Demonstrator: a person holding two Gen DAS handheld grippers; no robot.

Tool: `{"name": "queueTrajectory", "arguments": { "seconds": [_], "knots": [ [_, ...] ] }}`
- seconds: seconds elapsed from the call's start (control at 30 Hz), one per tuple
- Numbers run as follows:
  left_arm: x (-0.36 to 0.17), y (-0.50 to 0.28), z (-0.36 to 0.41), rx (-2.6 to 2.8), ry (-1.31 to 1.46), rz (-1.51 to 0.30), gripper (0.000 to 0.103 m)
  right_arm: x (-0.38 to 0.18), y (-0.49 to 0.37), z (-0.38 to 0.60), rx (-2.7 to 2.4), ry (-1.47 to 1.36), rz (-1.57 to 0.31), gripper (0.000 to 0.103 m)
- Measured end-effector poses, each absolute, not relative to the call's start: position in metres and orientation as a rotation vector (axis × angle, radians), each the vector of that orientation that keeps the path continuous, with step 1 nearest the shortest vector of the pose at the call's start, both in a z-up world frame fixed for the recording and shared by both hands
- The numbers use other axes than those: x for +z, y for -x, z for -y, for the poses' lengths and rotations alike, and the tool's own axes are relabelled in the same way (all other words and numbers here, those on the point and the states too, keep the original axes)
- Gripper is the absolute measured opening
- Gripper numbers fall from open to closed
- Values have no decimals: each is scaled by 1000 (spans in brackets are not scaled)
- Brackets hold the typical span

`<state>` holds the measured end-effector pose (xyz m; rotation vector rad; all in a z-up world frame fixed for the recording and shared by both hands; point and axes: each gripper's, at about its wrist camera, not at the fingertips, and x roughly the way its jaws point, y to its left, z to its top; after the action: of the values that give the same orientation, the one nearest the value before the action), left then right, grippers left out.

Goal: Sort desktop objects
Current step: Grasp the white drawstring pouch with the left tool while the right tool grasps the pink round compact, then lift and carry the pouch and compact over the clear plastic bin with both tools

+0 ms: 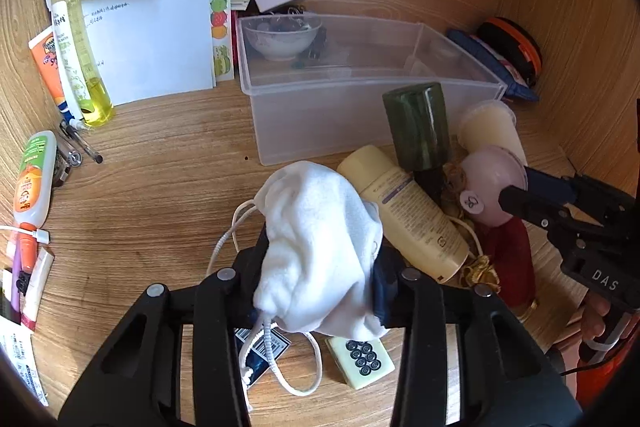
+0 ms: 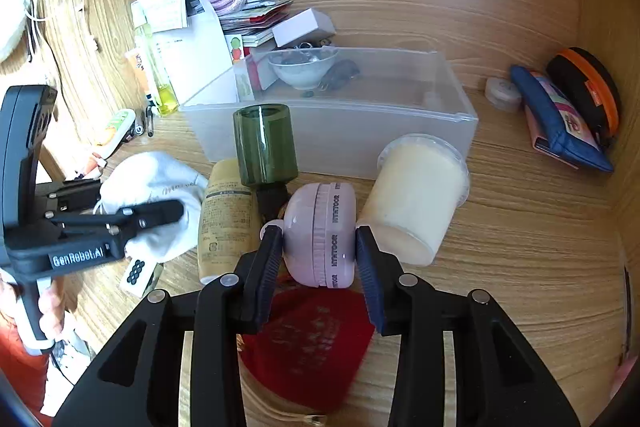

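My left gripper (image 1: 320, 259) is shut on a white drawstring pouch (image 1: 316, 247), held above the wooden desk; it also shows in the right wrist view (image 2: 152, 187). My right gripper (image 2: 320, 251) is shut on a pink round case (image 2: 320, 235), seen in the left wrist view (image 1: 492, 183). A clear plastic bin (image 1: 320, 115) with a white bowl (image 1: 282, 37) inside stands behind. A dark green bottle (image 2: 264, 143), a beige lotion bottle (image 2: 226, 215), a cream-filled cup (image 2: 416, 195) and a red pouch (image 2: 308, 339) lie in front of the bin.
A mahjong tile (image 1: 360, 359) lies under the pouch. Papers (image 1: 152, 27), a yellow spray bottle (image 1: 78, 43), tubes and pens (image 1: 80, 147) lie at the left. A blue pouch (image 2: 560, 119) and an orange-black case (image 2: 588, 87) sit at the right wall.
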<state>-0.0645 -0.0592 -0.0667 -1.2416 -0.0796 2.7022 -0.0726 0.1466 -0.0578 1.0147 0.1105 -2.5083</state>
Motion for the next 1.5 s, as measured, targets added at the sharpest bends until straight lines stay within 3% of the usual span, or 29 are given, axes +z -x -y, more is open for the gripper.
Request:
{"name": "queueTrajectory", "arguments": {
  "seconds": [0.7,1.1,1.5],
  "knots": [
    [-19,55,64,2779,1065,124,38,-76,75,-147,-2484,-1048,-139,37],
    [3,50,64,2808,987,110,38,-29,63,-161,-2497,-911,-97,37],
    [34,62,61,2816,901,113,39,26,80,-159,-2570,-758,-191,37]
  ]
}}
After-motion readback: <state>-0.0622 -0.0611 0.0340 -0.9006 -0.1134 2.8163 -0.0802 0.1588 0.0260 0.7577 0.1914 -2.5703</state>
